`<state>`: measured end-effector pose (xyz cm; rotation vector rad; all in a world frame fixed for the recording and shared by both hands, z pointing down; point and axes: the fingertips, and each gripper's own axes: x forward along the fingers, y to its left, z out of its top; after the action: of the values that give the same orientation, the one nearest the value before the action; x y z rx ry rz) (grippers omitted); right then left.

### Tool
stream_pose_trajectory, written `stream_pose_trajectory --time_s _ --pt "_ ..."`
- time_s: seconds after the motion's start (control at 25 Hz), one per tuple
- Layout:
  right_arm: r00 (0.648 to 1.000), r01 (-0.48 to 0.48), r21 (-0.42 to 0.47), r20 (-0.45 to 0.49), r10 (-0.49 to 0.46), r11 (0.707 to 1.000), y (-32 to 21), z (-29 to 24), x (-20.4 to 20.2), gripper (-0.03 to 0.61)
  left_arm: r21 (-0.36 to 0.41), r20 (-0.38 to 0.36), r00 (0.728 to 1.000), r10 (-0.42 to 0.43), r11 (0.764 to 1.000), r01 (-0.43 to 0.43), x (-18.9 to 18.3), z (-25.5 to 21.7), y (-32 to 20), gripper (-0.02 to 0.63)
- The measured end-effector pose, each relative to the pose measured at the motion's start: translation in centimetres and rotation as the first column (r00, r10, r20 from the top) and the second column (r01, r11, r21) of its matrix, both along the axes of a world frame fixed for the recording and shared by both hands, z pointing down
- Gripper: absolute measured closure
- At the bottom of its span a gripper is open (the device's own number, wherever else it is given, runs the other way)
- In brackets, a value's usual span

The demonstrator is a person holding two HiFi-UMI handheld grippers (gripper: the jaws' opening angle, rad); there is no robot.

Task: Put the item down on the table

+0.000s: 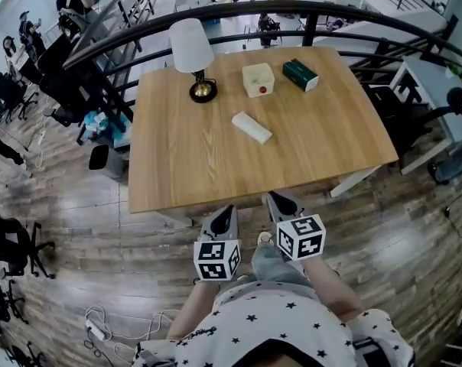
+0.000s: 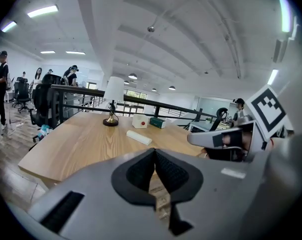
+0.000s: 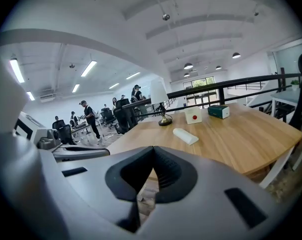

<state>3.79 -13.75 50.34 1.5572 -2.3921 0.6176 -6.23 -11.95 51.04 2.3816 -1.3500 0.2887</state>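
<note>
On the wooden table (image 1: pixel 193 167) lie a white oblong block (image 1: pixel 252 127), a cream box with a red dot (image 1: pixel 258 79) and a dark green box (image 1: pixel 300 75). The same block (image 2: pixel 139 137) (image 3: pixel 185 135) shows in both gripper views, far ahead of the jaws. Both grippers hang in front of the table's near edge, over the floor. My left gripper (image 1: pixel 224 217) (image 2: pixel 154 152) is shut with nothing in it. My right gripper (image 1: pixel 281 203) (image 3: pixel 152 149) is shut and empty too, its pads touching.
A table lamp with a white shade (image 1: pixel 191 48) and brass foot stands at the table's far left. A black railing (image 1: pixel 307 10) curves behind the table. Office chairs (image 1: pixel 17 243) and a white desk (image 1: pixel 437 90) flank it. Several people stand in the background.
</note>
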Motion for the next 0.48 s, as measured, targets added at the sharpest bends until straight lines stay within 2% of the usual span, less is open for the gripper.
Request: stream_pose_trajectory --time_s 0.48 --pt "0.999 0.036 0.056 0.025 -0.037 0.998 9.9 -1.4 -2.6 0.583 0.012 -0.017 1.0 -0.017 1.0 0.017 -2.4 -0.2 9.6 0.603"
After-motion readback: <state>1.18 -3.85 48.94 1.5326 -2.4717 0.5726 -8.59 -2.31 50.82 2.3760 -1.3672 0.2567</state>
